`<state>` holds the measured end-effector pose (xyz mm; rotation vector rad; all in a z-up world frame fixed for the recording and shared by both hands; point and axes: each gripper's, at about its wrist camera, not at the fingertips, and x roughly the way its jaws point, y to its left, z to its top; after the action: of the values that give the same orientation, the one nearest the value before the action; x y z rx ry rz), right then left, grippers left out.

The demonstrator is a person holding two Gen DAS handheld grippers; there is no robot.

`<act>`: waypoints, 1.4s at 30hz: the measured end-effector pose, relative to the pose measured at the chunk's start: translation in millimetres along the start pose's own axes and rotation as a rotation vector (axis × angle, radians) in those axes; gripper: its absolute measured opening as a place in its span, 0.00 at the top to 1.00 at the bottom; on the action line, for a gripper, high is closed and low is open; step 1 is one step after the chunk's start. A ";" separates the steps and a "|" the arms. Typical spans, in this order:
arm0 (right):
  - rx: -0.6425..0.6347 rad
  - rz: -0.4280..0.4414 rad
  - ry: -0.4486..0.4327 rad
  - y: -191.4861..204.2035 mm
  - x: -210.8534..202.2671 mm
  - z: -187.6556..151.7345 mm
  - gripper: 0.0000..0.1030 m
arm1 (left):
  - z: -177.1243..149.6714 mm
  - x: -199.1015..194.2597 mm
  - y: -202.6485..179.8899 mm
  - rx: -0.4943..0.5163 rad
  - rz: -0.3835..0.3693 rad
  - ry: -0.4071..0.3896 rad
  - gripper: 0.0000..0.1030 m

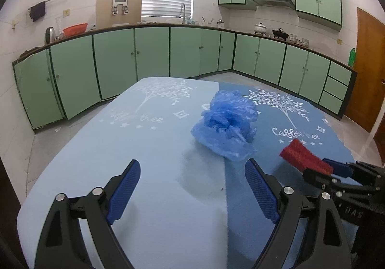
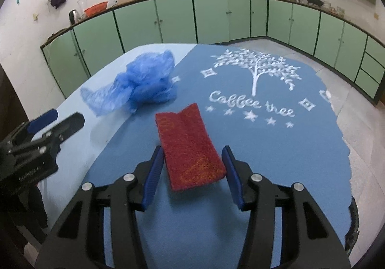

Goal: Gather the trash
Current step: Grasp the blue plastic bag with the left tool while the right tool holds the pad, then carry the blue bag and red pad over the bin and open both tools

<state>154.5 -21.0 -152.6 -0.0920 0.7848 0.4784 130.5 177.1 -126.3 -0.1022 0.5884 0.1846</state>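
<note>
A red scouring pad (image 2: pixel 190 143) sits between the blue pads of my right gripper (image 2: pixel 192 152), which is shut on its near end. In the left wrist view the pad (image 1: pixel 303 155) sticks out from the right gripper (image 1: pixel 333 169), raised a little off the table. A crumpled blue plastic bag (image 1: pixel 228 122) lies on the tablecloth just beyond my left gripper (image 1: pixel 192 165), whose jaws stand wide open over the cloth with nothing between them. From the right wrist the bag (image 2: pixel 142 83) shows to the left of the pad, with the left gripper (image 2: pixel 56 118) beside it.
The table (image 1: pixel 134 148) wears a light and dark blue cloth printed with white trees and "Coffee tree". Its edges drop to a tiled floor. Green cabinets (image 1: pixel 154 52) with a cluttered counter run round the room, and a wooden door (image 1: pixel 370 64) stands at right.
</note>
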 end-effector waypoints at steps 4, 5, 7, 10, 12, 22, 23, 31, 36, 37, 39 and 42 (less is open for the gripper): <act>0.013 -0.014 -0.021 -9.3 -0.2 12.0 0.53 | 9.3 5.8 -8.3 0.008 -0.019 -0.003 0.16; 0.017 -0.019 -0.027 -13.0 0.0 15.7 0.53 | 12.6 8.5 -10.7 0.011 -0.024 -0.004 0.16; 0.024 -0.027 -0.031 -17.8 1.2 20.6 0.53 | 18.4 14.0 -14.9 0.016 -0.030 -0.006 0.16; 0.034 -0.042 -0.037 -27.1 4.3 28.5 0.53 | 28.4 25.4 -20.0 0.018 -0.037 -0.006 0.16; 0.037 -0.048 -0.039 -33.0 5.8 31.1 0.53 | 34.5 34.5 -23.2 0.019 -0.038 -0.007 0.16; 0.024 -0.070 -0.031 -46.0 21.4 38.2 0.53 | 50.1 78.4 -26.2 -0.005 -0.039 0.053 0.16; 0.025 -0.068 -0.030 -46.0 22.2 38.4 0.53 | 51.1 81.3 -26.5 -0.006 -0.040 0.058 0.16; 0.026 -0.070 -0.028 -44.7 23.5 37.7 0.53 | 50.3 92.1 -37.5 0.036 -0.069 0.104 0.62; 0.026 -0.075 -0.044 -44.4 13.6 37.7 0.53 | 48.6 78.3 -42.0 0.036 -0.081 0.077 0.83; 0.026 -0.077 -0.051 -44.2 10.0 38.1 0.53 | 47.9 73.0 -43.2 0.035 -0.086 0.071 0.84; 0.029 -0.078 -0.060 -45.0 3.6 38.2 0.53 | 48.4 63.1 -45.6 0.036 -0.091 0.059 0.85; 0.035 -0.082 -0.083 -46.8 -11.4 38.4 0.53 | 48.1 41.4 -50.9 0.038 -0.107 0.032 0.86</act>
<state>193.7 -57.2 -121.9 -0.0710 0.7051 0.3883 200.6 140.4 -107.5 -0.1000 0.6169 0.0676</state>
